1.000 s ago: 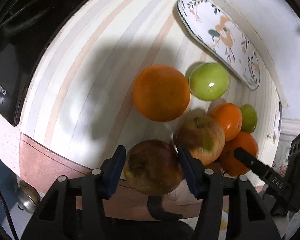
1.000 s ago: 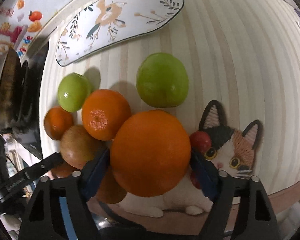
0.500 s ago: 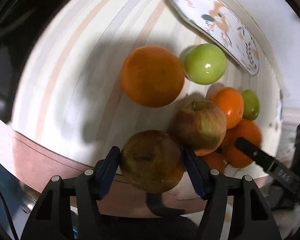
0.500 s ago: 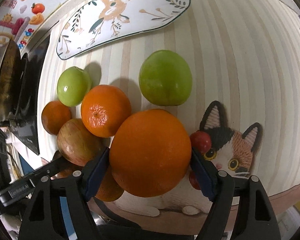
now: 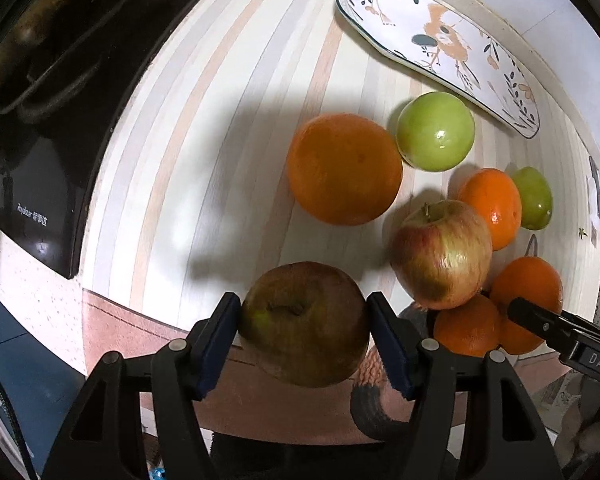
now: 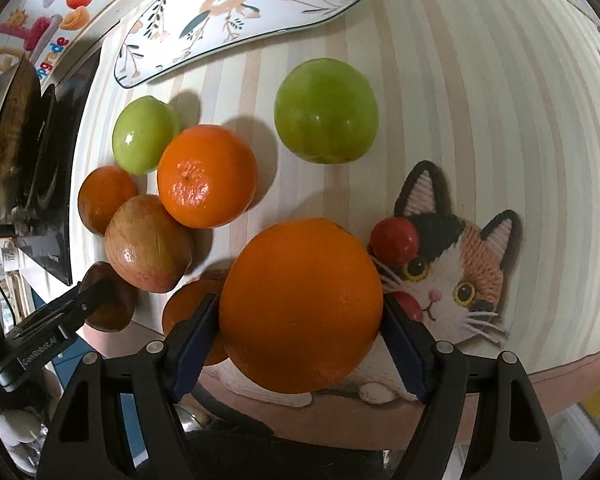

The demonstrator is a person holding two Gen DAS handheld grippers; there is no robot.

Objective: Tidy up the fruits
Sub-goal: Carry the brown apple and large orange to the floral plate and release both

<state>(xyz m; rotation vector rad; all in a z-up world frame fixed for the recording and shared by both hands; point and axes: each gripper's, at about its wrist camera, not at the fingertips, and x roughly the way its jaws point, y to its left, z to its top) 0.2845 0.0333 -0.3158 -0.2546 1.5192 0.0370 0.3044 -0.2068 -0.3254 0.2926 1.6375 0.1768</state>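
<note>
My left gripper (image 5: 305, 326) is shut on a brownish apple (image 5: 305, 322) and holds it above the striped mat's near edge. My right gripper (image 6: 300, 314) is shut on a large orange (image 6: 301, 306), held over the cat picture. On the mat lie a red-yellow apple (image 5: 440, 254), a big orange (image 5: 344, 168), a large green apple (image 5: 436, 132), a small green apple (image 6: 144, 140), a mandarin (image 6: 207, 176) and more oranges (image 5: 526, 276). A floral oval plate (image 5: 440, 44) lies at the back; it also shows in the right wrist view (image 6: 244, 12).
A black stove (image 5: 40, 120) with a pan borders the mat on the left. Small red fruits (image 6: 394, 242) lie on the cat picture (image 6: 456, 276). The wall runs behind the plate. The right gripper's finger (image 5: 556, 330) shows at the left view's lower right.
The left gripper with the brownish apple has shifted a little; the fruits now sit further right in its view. The right gripper has lifted slightly with the large orange.
</note>
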